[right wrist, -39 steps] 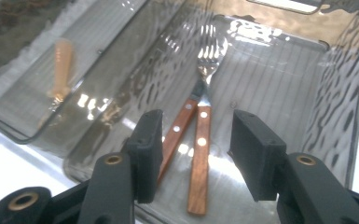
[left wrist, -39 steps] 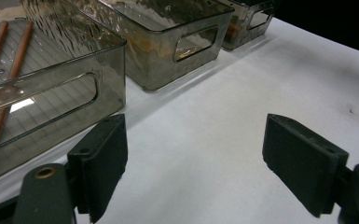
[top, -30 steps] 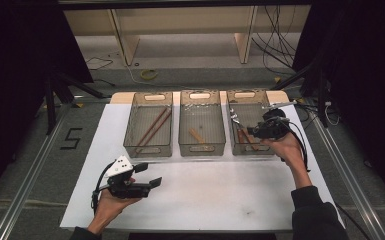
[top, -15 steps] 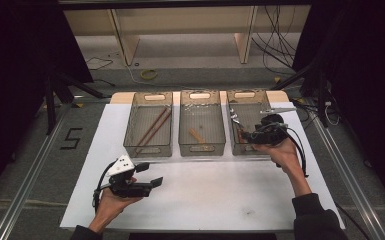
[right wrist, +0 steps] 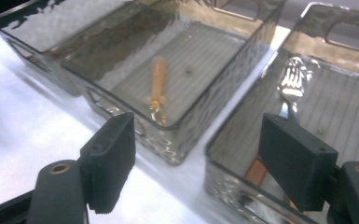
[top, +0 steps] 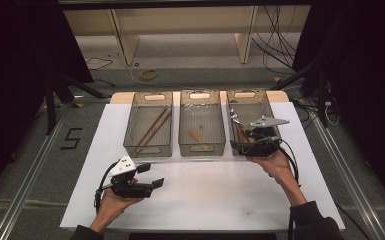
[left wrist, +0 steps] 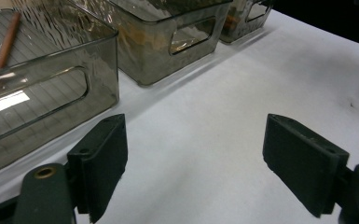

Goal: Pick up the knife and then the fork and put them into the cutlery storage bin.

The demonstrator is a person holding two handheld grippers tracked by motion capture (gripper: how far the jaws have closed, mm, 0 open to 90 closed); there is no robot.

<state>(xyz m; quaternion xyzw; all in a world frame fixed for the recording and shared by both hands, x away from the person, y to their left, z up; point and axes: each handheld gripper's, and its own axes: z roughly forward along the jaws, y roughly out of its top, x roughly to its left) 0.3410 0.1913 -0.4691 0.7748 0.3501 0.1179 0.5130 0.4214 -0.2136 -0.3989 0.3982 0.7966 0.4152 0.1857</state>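
Observation:
Three smoky clear bins stand side by side on a white sheet (top: 205,200). The left bin (top: 130,146) holds brown chopsticks (top: 152,127) (left wrist: 7,39). A wooden-handled utensil (top: 197,136) (right wrist: 157,84) lies in the middle bin (top: 201,149). In the right bin (top: 272,117) lies a fork (top: 235,117) (right wrist: 293,79) with a wooden handle. My right gripper (top: 237,145) (right wrist: 196,120) hovers over that bin's near end; its jaws have just been opening and nothing is between them. My left gripper (top: 151,175) (left wrist: 195,122) stands open over the bare sheet, nothing between its jaws.
A wooden shelf frame (top: 125,40) and cables (top: 280,35) lie on the floor beyond the table. Metal rails (top: 25,200) run along both sides. The sheet in front of the bins is bare.
My right gripper has drawn back along the right bin toward its near end, and its jaws have spread wider. The left gripper has stayed put.

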